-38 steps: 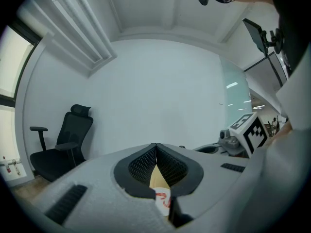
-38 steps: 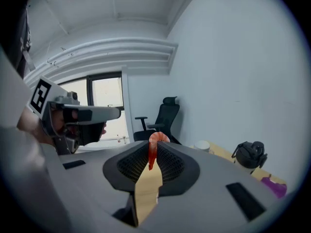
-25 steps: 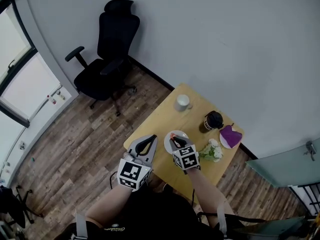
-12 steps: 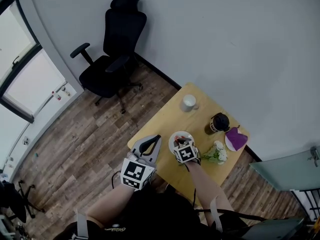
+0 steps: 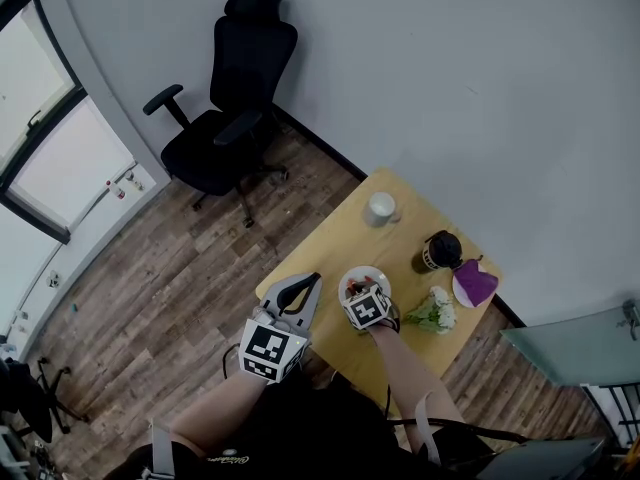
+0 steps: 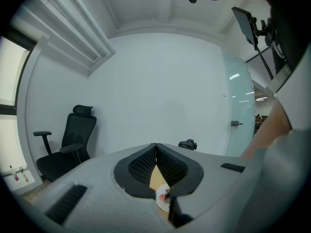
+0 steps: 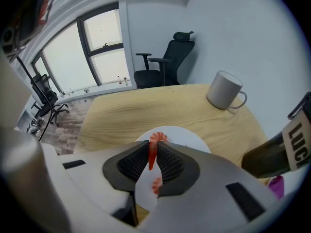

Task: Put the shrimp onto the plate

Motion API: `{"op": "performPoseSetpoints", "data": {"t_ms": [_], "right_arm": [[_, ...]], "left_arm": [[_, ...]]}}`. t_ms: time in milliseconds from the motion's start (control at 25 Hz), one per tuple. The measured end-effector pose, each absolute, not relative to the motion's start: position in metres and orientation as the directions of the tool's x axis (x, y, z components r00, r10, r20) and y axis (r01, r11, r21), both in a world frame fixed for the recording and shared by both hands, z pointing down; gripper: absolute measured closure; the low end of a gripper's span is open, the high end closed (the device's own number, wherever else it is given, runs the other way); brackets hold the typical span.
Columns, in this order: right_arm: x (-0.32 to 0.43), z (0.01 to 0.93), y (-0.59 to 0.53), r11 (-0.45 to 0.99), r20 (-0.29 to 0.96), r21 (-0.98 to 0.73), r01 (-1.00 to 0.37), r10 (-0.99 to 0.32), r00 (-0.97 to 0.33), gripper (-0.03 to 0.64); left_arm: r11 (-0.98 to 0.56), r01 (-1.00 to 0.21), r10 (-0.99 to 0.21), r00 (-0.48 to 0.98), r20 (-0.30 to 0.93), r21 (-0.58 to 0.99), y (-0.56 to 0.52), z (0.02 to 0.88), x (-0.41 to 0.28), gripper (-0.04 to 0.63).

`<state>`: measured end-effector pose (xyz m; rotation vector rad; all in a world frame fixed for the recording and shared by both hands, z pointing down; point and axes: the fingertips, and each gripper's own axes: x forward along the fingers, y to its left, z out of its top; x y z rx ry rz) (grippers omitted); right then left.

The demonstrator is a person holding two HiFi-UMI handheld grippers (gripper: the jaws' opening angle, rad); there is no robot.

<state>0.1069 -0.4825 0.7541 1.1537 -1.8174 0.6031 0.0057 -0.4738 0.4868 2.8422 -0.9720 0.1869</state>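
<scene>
Currently the right gripper (image 7: 152, 154) is pinching the shrimp (image 7: 156, 138) between its nearly closed fingers (image 7: 133, 164), tilting steeply down just above the white plate (image 7: 187, 137) on the counter (image 7: 121, 113). The left gripper (image 6: 156, 149) is pointing roughly level near the counter's corner, its fingers pressing together on nothing.

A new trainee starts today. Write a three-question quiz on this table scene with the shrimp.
1. True or false: the right tongs grip the shrimp over the plate.
2. What stands on the table beyond the plate? A: mug; B: bowl; C: pan.
3. Fill in: the left tongs hold ___.
Key: 1 true; 2 A; 3 nothing.
</scene>
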Motion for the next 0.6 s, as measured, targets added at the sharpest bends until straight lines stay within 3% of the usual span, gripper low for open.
{"op": "performPoseSetpoints", "data": {"t_ms": [600], "right_arm": [[0.109, 0.773, -0.480, 0.479, 0.891, 0.073, -0.875, -0.425, -0.158, 0.563]], "left_arm": [[-0.774, -0.627, -0.608, 0.775, 0.174, 0.085, -0.477, 0.492, 0.000, 0.589]]}}
